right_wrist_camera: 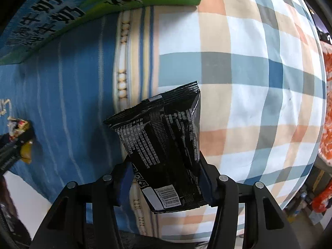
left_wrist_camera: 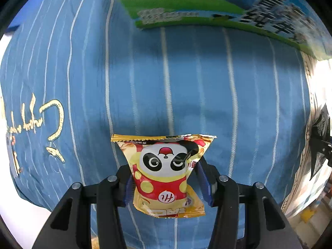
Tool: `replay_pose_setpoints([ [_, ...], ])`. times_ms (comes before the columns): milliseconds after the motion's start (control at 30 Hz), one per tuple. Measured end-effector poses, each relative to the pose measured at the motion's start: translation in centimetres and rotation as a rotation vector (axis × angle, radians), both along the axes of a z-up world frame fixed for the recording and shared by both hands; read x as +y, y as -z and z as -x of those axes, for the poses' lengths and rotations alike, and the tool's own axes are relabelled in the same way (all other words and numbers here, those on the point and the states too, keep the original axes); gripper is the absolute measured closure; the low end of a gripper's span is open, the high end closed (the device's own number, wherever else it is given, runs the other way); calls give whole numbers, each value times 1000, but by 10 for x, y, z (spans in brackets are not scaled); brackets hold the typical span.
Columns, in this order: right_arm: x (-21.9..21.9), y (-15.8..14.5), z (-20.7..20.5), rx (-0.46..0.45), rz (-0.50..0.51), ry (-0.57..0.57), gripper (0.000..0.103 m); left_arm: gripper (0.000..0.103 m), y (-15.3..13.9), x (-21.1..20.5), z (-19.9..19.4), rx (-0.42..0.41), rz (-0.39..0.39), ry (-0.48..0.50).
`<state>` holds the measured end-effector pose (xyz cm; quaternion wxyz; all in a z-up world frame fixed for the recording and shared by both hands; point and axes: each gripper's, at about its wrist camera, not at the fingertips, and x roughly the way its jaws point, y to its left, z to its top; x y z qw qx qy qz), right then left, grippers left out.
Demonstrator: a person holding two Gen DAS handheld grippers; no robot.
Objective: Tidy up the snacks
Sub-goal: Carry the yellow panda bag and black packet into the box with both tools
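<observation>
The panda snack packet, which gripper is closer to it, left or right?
Left. The left gripper is shut on the panda packet; the right gripper holds a black packet off to the side.

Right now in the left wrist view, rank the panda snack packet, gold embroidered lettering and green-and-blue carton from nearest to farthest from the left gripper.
1. Yellow-and-red panda snack packet: clamped in the left gripper.
2. Gold embroidered lettering: far left, on the blue cloth.
3. Green-and-blue carton: top, farthest.

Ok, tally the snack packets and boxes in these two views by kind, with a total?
Yellow panda packet: 1, in the left gripper
Black packet: 1, in the right gripper
Green-and-blue box: 1, shown in both views
Total: 3
</observation>
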<state>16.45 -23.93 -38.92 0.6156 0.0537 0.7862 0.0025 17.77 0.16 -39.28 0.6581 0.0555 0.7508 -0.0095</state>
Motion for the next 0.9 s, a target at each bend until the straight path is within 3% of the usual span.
replay_pose_setpoints([
  [233,16,-40,9,-85,-45,2,47,55,-29,-25,17,-66,11,31],
  [633,35,-145,16,-280,-109,-8,47,55,-149,-70,40,-320,100,109],
  [900,27,-210,-1,-387,-149,-5,48,55,-202,-62,4,-418,144,109],
])
